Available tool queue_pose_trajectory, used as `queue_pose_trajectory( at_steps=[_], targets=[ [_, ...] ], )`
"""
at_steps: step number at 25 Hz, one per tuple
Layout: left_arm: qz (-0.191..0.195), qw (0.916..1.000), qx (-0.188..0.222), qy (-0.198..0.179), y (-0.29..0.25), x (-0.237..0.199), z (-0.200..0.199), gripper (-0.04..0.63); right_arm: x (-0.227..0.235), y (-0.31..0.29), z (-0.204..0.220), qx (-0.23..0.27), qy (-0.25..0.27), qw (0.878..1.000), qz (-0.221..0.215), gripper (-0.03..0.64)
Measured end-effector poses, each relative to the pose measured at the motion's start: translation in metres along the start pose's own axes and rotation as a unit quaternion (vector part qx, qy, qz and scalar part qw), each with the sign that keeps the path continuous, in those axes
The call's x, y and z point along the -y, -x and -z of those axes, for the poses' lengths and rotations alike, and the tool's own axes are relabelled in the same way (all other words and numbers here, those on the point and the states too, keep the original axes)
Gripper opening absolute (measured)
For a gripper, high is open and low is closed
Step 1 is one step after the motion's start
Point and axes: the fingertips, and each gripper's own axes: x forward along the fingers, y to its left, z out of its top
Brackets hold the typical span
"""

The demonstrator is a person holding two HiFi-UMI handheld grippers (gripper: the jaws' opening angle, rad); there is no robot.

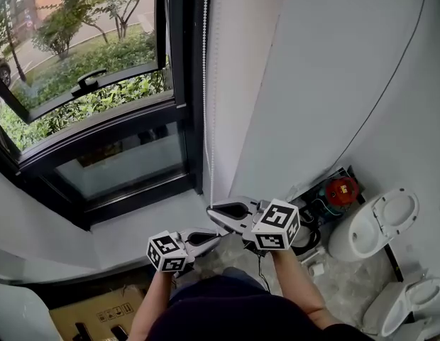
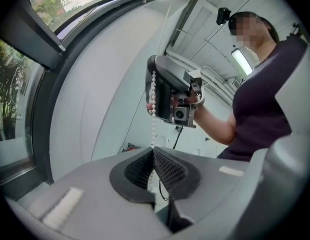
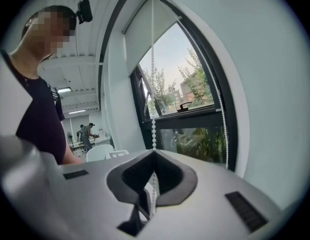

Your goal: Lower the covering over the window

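Note:
A white bead chain (image 1: 206, 84) hangs down the wall beside the dark-framed window (image 1: 99, 119). My right gripper (image 1: 211, 208) is shut on this chain at its lower end. Just below it, my left gripper (image 1: 218, 237) is shut on the same strand. In the left gripper view the chain (image 2: 153, 119) runs from the right gripper (image 2: 154, 91) above straight down into the left gripper (image 2: 153, 150). In the right gripper view the chain (image 3: 153, 84) drops into the right gripper (image 3: 154, 152), and a second strand (image 3: 224, 129) hangs by the frame. The white blind (image 3: 145, 29) covers only the window's top.
A white sill (image 1: 135, 226) runs under the window, whose sash is tilted open with a handle (image 1: 89, 82). Two white toilets (image 1: 372, 222) (image 1: 401, 304) and a red device (image 1: 342, 190) sit on the floor at right. A cardboard box (image 1: 99, 315) lies at lower left.

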Motion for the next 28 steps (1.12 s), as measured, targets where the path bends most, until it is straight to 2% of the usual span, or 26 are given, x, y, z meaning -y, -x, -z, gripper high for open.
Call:
queue_pose_trajectory(
  at_steps=[3, 6, 12, 15, 17, 20, 24, 28],
  targets=[
    [0.005, 0.9998, 0.008, 0.017, 0.002, 0.002, 0.004, 0.012, -0.002, 0.0, 0.003, 0.017, -0.02, 1.0, -0.005, 0.012],
    [-0.001, 0.9994, 0.021, 0.027, 0.007, -0.001, 0.003, 0.012, 0.0, 0.0, 0.003, 0.017, -0.017, 1.0, 0.002, 0.012],
    [-0.044, 0.9967, 0.063, 0.025, 0.02, -0.017, 0.003, 0.012, 0.007, -0.001, 0.008, 0.024, -0.012, 0.999, 0.019, 0.012],
    [-0.074, 0.996, 0.048, 0.013, 0.023, -0.027, 0.02, 0.013, 0.013, -0.009, 0.028, -0.01, 0.01, 0.999, 0.036, 0.012],
    [-0.08, 0.996, 0.037, 0.016, 0.023, -0.029, 0.036, 0.014, 0.014, -0.014, 0.043, -0.018, 0.004, 0.999, 0.035, 0.013],
    [-0.08, 0.9951, 0.041, 0.042, 0.025, -0.03, 0.052, 0.013, 0.012, -0.021, 0.058, -0.008, -0.011, 0.999, 0.032, 0.013],
    [-0.092, 0.9937, 0.029, 0.056, 0.027, -0.035, 0.074, 0.014, 0.015, -0.03, 0.079, -0.006, -0.027, 0.999, 0.039, 0.013],
    [-0.108, 0.9903, 0.056, 0.067, 0.032, -0.041, 0.083, 0.014, 0.015, -0.031, 0.088, 0.037, -0.031, 0.997, 0.056, 0.014]
  ],
)
